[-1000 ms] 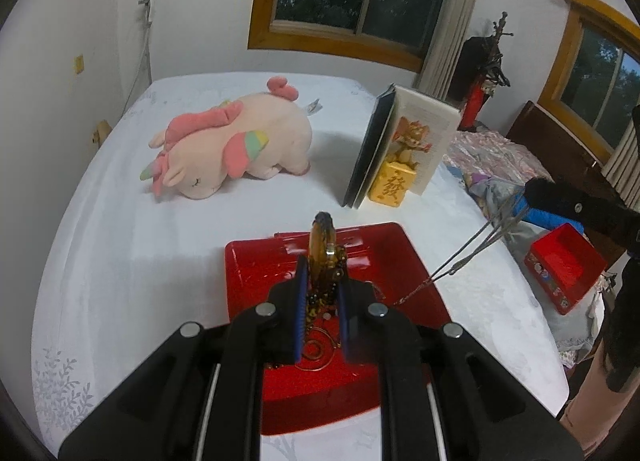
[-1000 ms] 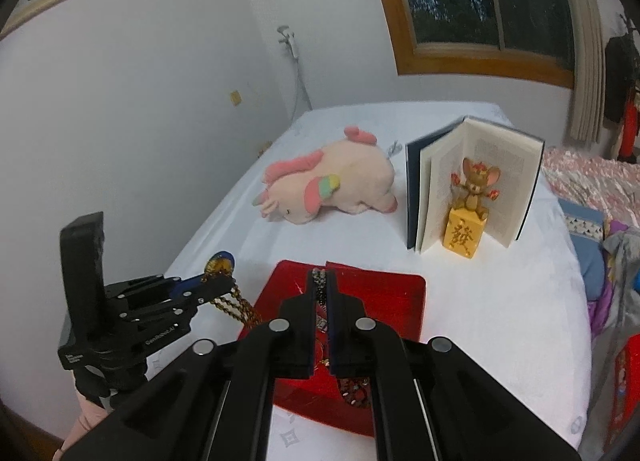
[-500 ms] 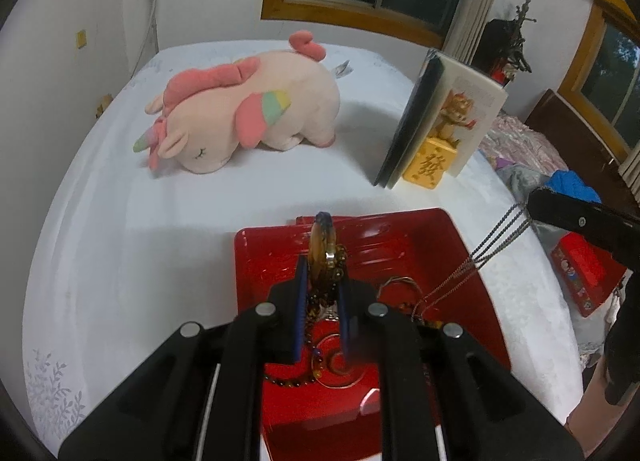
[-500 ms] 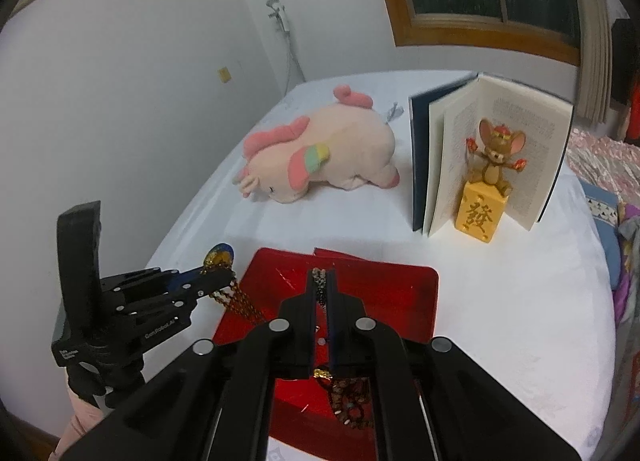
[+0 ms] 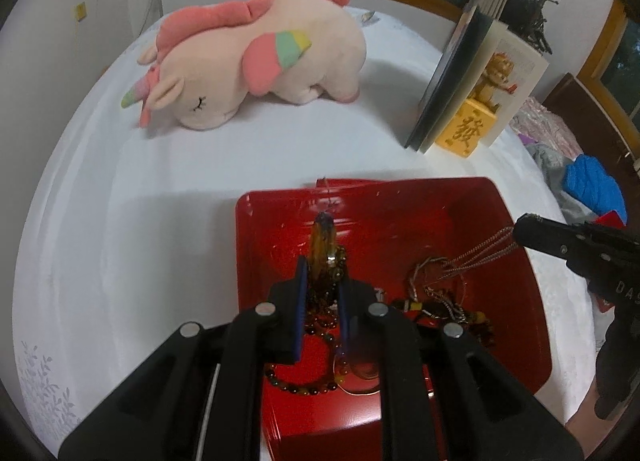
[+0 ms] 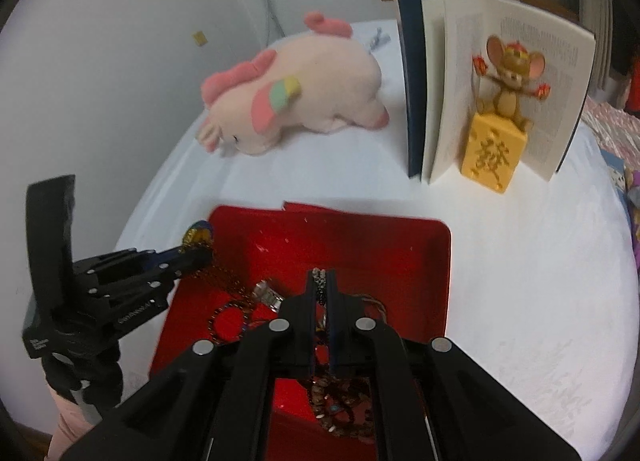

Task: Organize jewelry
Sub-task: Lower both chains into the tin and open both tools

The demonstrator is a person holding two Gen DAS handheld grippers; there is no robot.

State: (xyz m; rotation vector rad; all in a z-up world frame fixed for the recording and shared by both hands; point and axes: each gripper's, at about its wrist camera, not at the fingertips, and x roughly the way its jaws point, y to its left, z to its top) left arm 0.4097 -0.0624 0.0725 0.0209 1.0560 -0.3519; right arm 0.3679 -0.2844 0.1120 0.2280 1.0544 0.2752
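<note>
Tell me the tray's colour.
Glossy red tray; the left wrist view shows it best.

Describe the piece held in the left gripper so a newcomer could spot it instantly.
Start at the red tray on the white bed, in front of the plush unicorn. Over its left half, the left gripper pinches an amber pendant on a dark bead chain, standing upright, unlike the silver chain beside it.

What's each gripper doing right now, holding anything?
Left gripper: shut on amber pendant, over the red tray.
Right gripper: shut on silver chain, over the same tray.
</note>
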